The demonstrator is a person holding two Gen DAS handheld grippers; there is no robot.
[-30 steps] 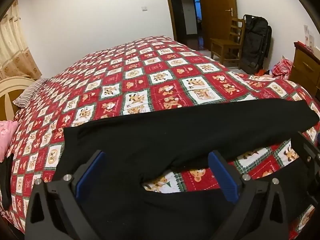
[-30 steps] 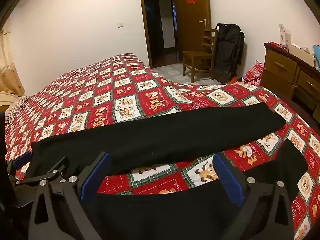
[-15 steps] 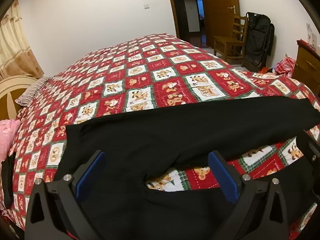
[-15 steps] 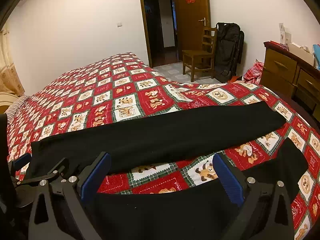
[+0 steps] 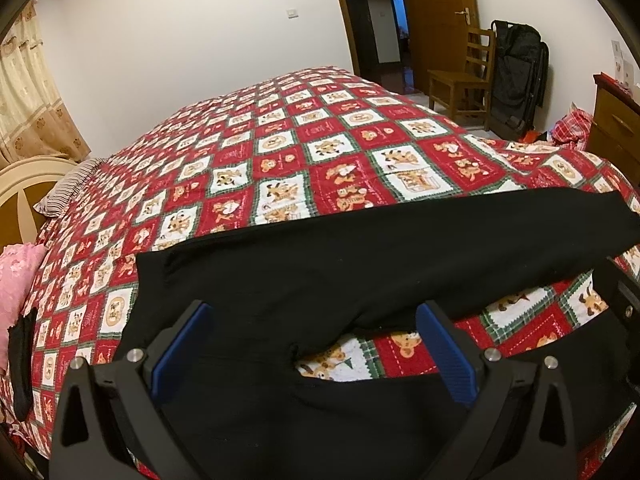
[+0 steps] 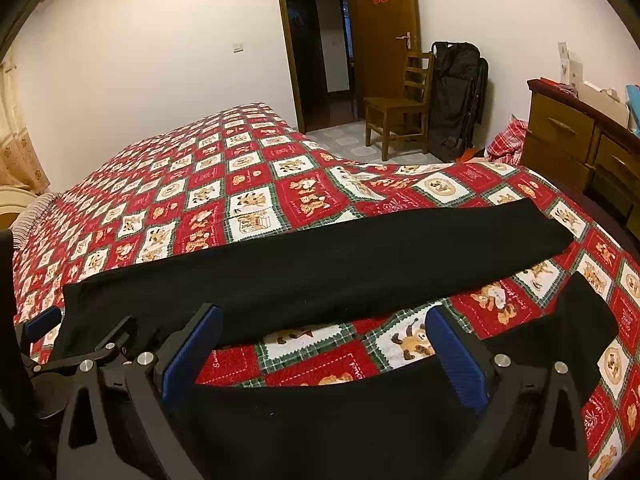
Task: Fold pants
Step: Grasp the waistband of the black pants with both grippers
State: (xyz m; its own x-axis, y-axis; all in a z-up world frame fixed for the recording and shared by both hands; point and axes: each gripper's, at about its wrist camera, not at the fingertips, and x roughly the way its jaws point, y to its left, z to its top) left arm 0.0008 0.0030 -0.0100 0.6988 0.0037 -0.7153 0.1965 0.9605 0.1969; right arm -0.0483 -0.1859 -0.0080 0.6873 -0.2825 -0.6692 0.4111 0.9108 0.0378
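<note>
Black pants [image 5: 360, 256] lie spread flat on the red patchwork quilt [image 5: 280, 152], the waist to the left and both legs running right. The far leg [image 6: 340, 264] lies straight; the near leg [image 6: 340, 420] lies under the gripper. My left gripper [image 5: 316, 344] is open and empty, hovering over the crotch area. My right gripper [image 6: 324, 348] is open and empty above the gap between the legs. The left gripper also shows at the left edge of the right wrist view [image 6: 80, 344].
The bed fills the foreground. A pink pillow [image 5: 16, 280] and cream headboard [image 5: 24, 184] are at left. A wooden chair [image 6: 400, 108], black bag [image 6: 456, 100] and dresser [image 6: 580, 140] stand at right by the open door.
The left gripper has drawn slightly back and up, so the pants sit a little lower in its view. The right gripper has barely moved. Both stay open.
</note>
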